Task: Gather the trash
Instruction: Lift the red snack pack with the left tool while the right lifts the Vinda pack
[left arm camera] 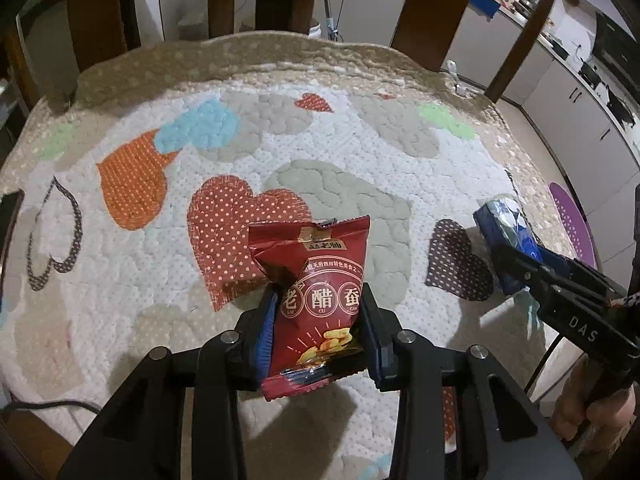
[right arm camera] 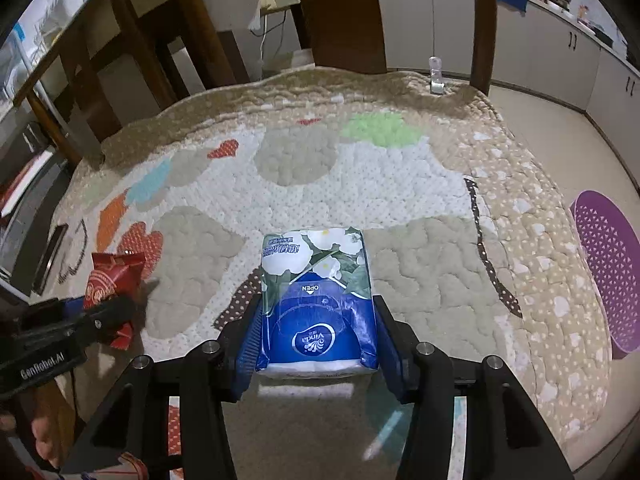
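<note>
A red snack packet [left arm camera: 316,308] with Chinese print sits upright between the pads of my left gripper [left arm camera: 318,320], which is shut on it above the quilted cushion [left arm camera: 360,148]. A blue and white Vinda tissue pack [right arm camera: 318,300] with a flower print is clamped between the pads of my right gripper [right arm camera: 318,332]. From the left wrist camera, the right gripper [left arm camera: 516,264] shows at the right edge with the tissue pack [left arm camera: 504,224]. The right wrist camera catches the left gripper [right arm camera: 116,312] and the red packet [right arm camera: 114,276] at the left.
The cushion with heart patches covers a wooden seat with dark brown slats [right arm camera: 340,12] behind it. A purple perforated basket [right arm camera: 608,268] stands on the floor at the right. A dark phone-like slab [right arm camera: 50,258] lies at the cushion's left edge. A small clear item [right arm camera: 436,76] rests at the back.
</note>
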